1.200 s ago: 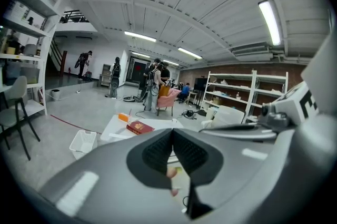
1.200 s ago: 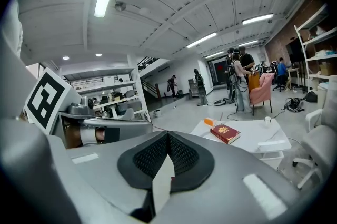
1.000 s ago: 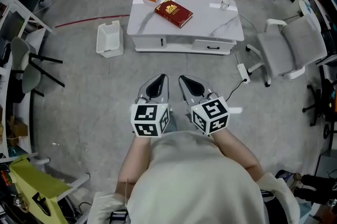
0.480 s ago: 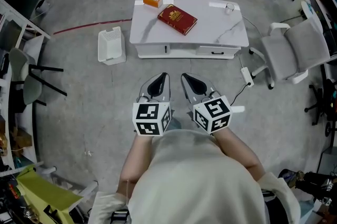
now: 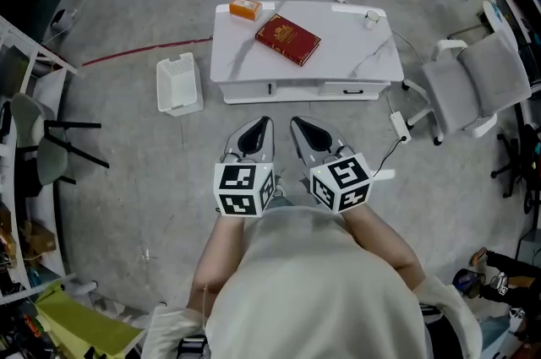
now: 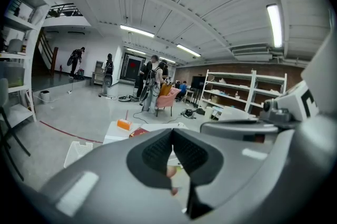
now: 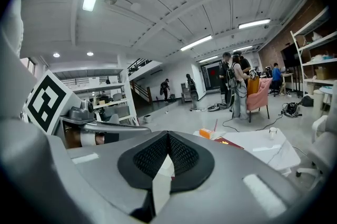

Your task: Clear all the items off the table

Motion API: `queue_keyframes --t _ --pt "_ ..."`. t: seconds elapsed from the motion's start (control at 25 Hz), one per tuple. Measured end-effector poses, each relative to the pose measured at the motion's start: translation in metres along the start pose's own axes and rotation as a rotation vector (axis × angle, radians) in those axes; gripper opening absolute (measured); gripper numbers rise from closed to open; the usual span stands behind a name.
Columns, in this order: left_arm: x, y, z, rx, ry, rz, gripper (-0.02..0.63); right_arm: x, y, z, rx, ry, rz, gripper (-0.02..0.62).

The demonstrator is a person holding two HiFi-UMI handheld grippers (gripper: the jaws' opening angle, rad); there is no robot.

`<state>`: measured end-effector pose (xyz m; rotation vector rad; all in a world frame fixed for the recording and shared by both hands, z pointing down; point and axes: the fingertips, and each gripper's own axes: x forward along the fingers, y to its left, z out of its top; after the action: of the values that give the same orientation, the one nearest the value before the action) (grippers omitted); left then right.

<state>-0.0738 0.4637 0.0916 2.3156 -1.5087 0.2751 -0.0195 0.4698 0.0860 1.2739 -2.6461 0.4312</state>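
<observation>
Table (image 5: 355, 53) nearer (open floor (image 5: 169, 146) before it)

Glossy marble-look table (image 5: 355, 45), matt concrete floor (image 5: 127, 146) (scuffed)

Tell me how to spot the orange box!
Find the low white table on the grey floor. The orange box sits at its far left corner, beside the red book. It is the only orange thing there, smaller than the book, and the white cup stands at the opposite far corner.
</observation>
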Motion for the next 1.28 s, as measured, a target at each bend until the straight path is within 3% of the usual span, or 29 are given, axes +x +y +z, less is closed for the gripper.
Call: queue_keyframes --t 0.64,1.28 --pt "0.029 0.046 0.009 -0.006 0.024 -0.023 0.009 0.054 0.002 0.007 -0.017 0.018 -0.014 -0.002" --pt "0.057 0.065 0.012 -0.021 0.052 -0.019 0.009 0.076 -0.020 0.011 -0.012 0.040 -0.034 -0.002"
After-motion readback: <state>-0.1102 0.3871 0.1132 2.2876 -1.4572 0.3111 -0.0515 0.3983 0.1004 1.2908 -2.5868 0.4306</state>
